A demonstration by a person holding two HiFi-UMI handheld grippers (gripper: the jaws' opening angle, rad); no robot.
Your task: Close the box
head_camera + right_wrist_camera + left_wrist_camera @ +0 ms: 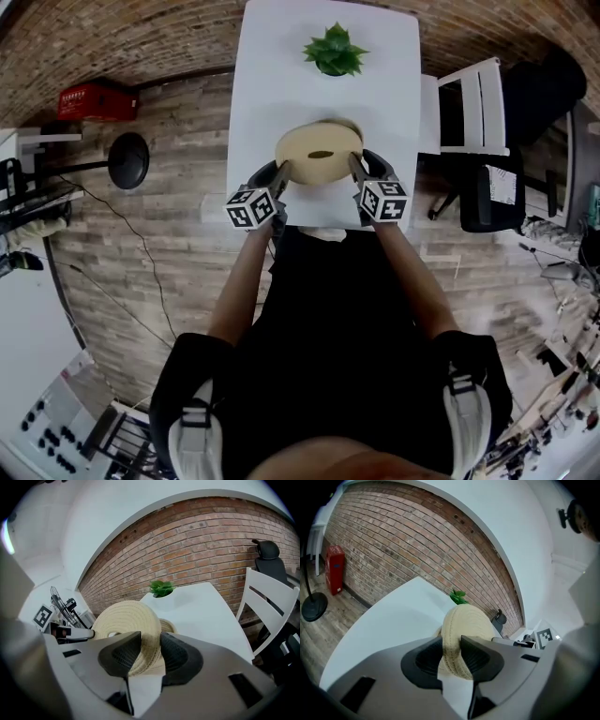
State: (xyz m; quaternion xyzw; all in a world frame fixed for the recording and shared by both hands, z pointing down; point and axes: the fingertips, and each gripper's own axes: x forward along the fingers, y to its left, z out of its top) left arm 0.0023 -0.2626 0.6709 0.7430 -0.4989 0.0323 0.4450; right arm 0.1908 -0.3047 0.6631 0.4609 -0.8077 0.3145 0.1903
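Nearest the person, the left tongs (pixel 281 174) are clamped on the left edge of the round woven lid (pixel 319 152), its rim pinched between both pads. The right tongs (pixel 357 169) grip the opposite, right edge the same way. The lid hangs tilted between them over the near end of the white table (pixel 272 80). Just behind and under it sits the woven box (pixel 350 126), mostly covered. Farther back stands a small potted plant (pixel 334 50).

Brick wall (pixel 112 37), wood-plank floor (pixel 178 197), white table (pixel 277 75), white chair (pixel 473 103), perhaps a black stool (pixel 128 159).
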